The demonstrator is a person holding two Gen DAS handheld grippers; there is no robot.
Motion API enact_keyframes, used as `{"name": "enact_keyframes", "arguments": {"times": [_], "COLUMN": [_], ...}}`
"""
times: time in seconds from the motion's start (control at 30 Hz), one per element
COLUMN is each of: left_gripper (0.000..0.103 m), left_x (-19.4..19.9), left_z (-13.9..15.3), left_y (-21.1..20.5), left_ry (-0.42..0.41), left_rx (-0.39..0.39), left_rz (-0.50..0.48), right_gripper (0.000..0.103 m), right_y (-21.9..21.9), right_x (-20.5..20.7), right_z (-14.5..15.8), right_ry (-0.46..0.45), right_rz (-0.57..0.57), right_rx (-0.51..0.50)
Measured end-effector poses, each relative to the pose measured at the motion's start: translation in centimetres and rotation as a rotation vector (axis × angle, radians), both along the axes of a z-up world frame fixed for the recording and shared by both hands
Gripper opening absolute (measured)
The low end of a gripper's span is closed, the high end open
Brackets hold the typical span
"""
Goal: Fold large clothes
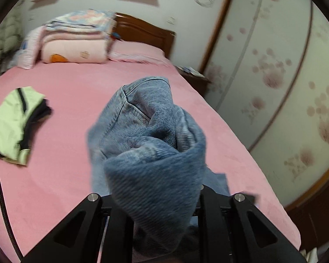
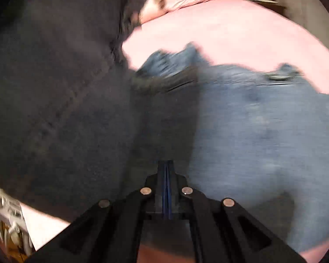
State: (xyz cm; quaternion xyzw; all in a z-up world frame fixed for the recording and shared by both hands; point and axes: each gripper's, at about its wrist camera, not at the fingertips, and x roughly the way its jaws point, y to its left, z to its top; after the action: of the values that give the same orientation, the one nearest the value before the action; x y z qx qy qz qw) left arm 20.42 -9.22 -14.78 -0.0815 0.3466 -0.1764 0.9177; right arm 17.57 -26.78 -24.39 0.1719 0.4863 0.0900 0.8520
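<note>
Blue jeans [image 1: 151, 135] hang bunched up over my left gripper [image 1: 158, 199], lifted above the pink bed [image 1: 65, 175]. The denim covers both fingers; the gripper is shut on the jeans. In the blurred right wrist view, more of the jeans [image 2: 263, 127] lies spread on the bed [image 2: 230, 26], waistband toward the far side. A shadowed fold of denim [image 2: 54, 87] hangs up at the left. My right gripper [image 2: 166, 166] is shut just over the denim, its pads pressed together with no cloth visible between them.
A folded green and black garment [image 1: 13, 120] lies on the bed's left side. Stacked quilts [image 1: 76, 41] sit by the wooden headboard [image 1: 142, 30]. A nightstand [image 1: 193, 74] and flowered wardrobe doors [image 1: 274, 76] border the right edge. A black cable [image 1: 0, 197] runs down at the left.
</note>
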Motion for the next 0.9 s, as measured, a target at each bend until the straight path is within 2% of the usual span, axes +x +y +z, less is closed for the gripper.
{"name": "enact_keyframes", "arguments": {"times": [0.1, 0.2, 0.23, 0.3, 0.37, 0.4, 0.43, 0.47, 0.5, 0.53, 0.6, 0.73, 0.83, 0.9], "left_gripper": [0.013, 0.013, 0.013, 0.013, 0.015, 0.015, 0.017, 0.026, 0.039, 0.046, 0.071, 0.079, 0.089, 0.093], "left_x": [0.1, -1.0, -1.6, -2.4, -2.6, -2.8, -3.4, -3.8, -4.1, -4.2, -4.4, -5.5, -6.0, -5.4], "left_z": [-2.0, -4.6, -6.0, -10.3, -14.0, -14.9, -14.9, -14.5, -14.1, -13.6, -12.0, -7.1, -3.6, -2.5], "left_y": [-4.8, -10.0, -11.7, -15.2, -17.0, -17.4, -17.6, -17.8, -17.9, -17.9, -17.4, -15.2, -11.6, -8.8], "left_ry": [0.025, 0.049, 0.049, 0.109, 0.19, 0.192, 0.162, 0.137, 0.134, 0.148, 0.191, 0.135, 0.072, 0.04], "left_rx": [0.013, 0.069, 0.101, 0.21, 0.28, 0.308, 0.32, 0.331, 0.334, 0.324, 0.302, 0.302, 0.291, 0.296], "left_rz": [-0.084, -0.168, -0.195, -0.254, -0.289, -0.3, -0.315, -0.344, -0.373, -0.406, -0.452, -0.428, -0.343, -0.242], "right_gripper": [0.0, 0.001, 0.001, 0.001, 0.001, 0.001, 0.001, 0.001, 0.001, 0.001, 0.001, 0.001, 0.003, 0.017], "right_y": [-5.5, -10.8, -12.4, -14.3, -15.9, -16.3, -16.6, -16.7, -16.6, -16.2, -16.1, -16.0, -15.9, -16.0], "right_x": [-2.8, -6.0, -7.1, -8.5, -9.9, -10.4, -10.6, -10.9, -11.2, -10.9, -10.5, -8.5, -7.1, -6.4], "right_z": [2.0, 2.8, 2.6, 1.9, 1.1, 0.9, 1.1, 1.2, 1.4, 1.8, 2.5, 3.8, 4.7, 4.6], "right_ry": [-0.026, -0.013, 0.01, 0.053, 0.095, 0.112, 0.119, 0.122, 0.118, 0.114, 0.097, 0.081, 0.083, 0.108], "right_rz": [-0.123, -0.234, -0.266, -0.305, -0.338, -0.346, -0.352, -0.359, -0.362, -0.364, -0.358, -0.333, -0.293, -0.271], "right_rx": [-0.07, -0.155, -0.184, -0.224, -0.255, -0.263, -0.261, -0.252, -0.242, -0.237, -0.214, -0.133, -0.027, 0.062]}}
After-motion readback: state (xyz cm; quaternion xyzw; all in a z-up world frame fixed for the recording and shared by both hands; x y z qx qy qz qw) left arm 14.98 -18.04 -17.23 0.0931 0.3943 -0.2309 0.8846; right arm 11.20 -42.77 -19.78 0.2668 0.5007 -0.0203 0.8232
